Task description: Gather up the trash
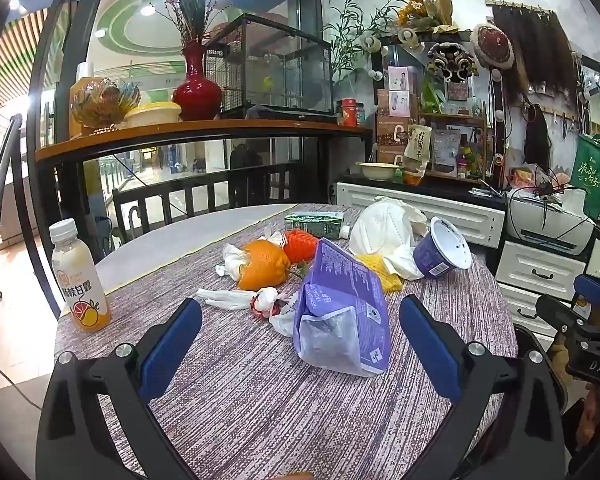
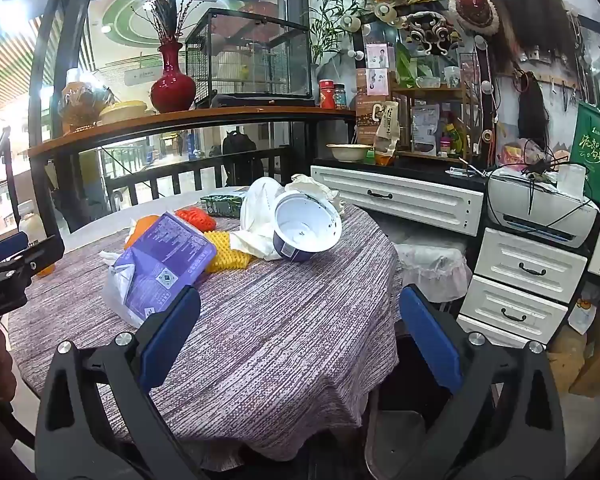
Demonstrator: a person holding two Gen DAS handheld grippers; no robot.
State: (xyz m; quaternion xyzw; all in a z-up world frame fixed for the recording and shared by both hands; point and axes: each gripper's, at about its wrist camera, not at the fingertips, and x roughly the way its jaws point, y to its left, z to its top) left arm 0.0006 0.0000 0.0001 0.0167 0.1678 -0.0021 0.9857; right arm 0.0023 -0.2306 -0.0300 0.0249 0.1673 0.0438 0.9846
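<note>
Left tongs [image 1: 300, 344] and right tongs [image 2: 300, 332] both spread wide, holding nothing. Trash heaped mid-worktop [image 1: 240, 400]: purple packet [image 1: 341, 312] nearest, orange peel [image 1: 262, 266], tipped cup [image 2: 305, 226], white wrapper [image 1: 383, 226] behind. Likely snags: crushing the limp packet so it slips free, or knocking over the juice bottle [image 1: 78, 276] at the left edge. Both tilted slightly downward, short of the pile.

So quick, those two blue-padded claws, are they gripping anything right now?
Left gripper: open, holding nothing; the purple plastic packet lies between its fingers, untouched.
Right gripper: open, holding nothing.
</note>
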